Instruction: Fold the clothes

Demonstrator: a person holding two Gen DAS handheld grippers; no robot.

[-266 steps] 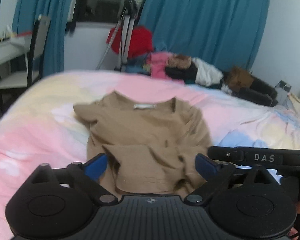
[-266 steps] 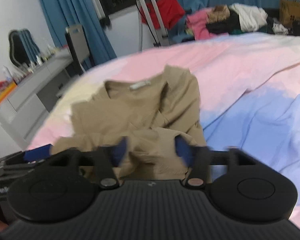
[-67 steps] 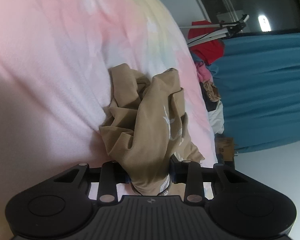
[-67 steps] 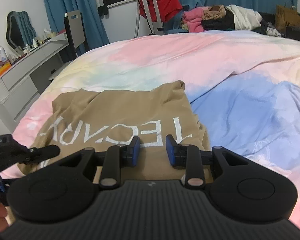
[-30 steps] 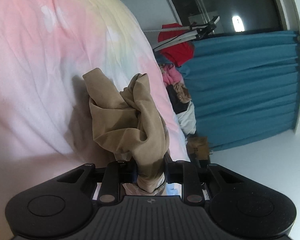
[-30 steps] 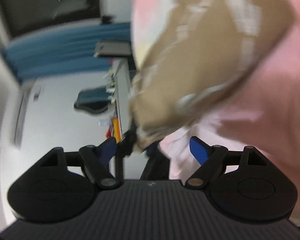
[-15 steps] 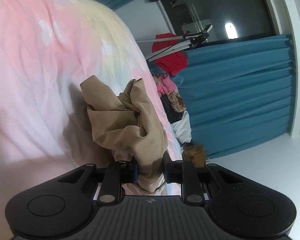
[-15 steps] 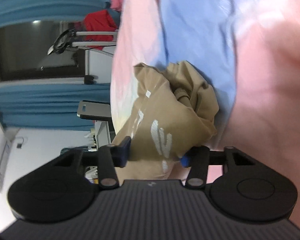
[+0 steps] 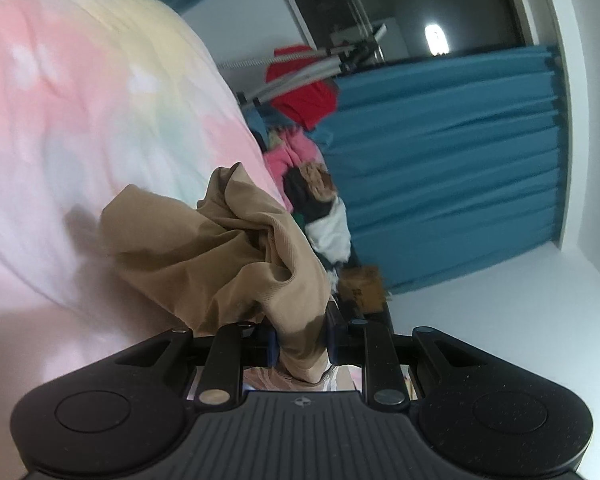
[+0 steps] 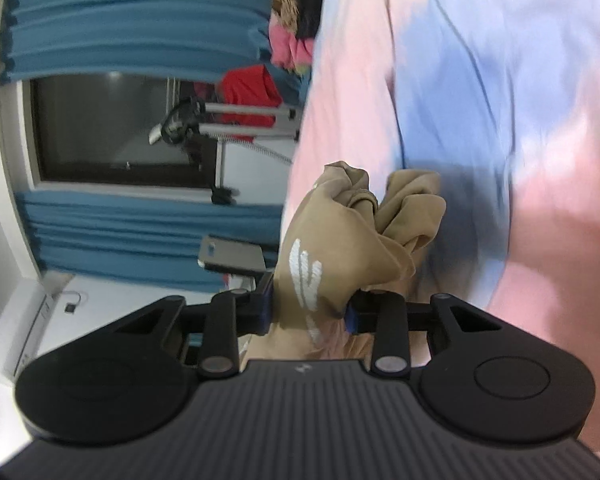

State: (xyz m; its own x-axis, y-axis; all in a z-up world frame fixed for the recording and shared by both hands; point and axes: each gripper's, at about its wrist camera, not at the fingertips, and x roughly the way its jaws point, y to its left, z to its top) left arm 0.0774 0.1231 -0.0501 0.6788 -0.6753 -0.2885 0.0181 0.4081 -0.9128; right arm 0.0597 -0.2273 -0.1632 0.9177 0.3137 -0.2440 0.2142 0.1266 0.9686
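A tan T-shirt with white lettering hangs bunched above the pastel bedspread. My left gripper is shut on a thick fold of it, and the cloth bulges forward over the fingers. In the right wrist view the same tan T-shirt fills the gap of my right gripper. Its jaws are closing, and the blue pads press the cloth from both sides. Both views are rolled sideways, so the bed stands like a wall.
Beyond the bed lies a pile of pink, black and white clothes below a red garment on a metal stand. Teal curtains flank a dark window. A cardboard box sits by the wall. A chair back shows at the bed's far side.
My right gripper went from wide open beside the shirt to pinching a bunch of it and has swung round. Both grippers have lifted the shirt off the bedspread.
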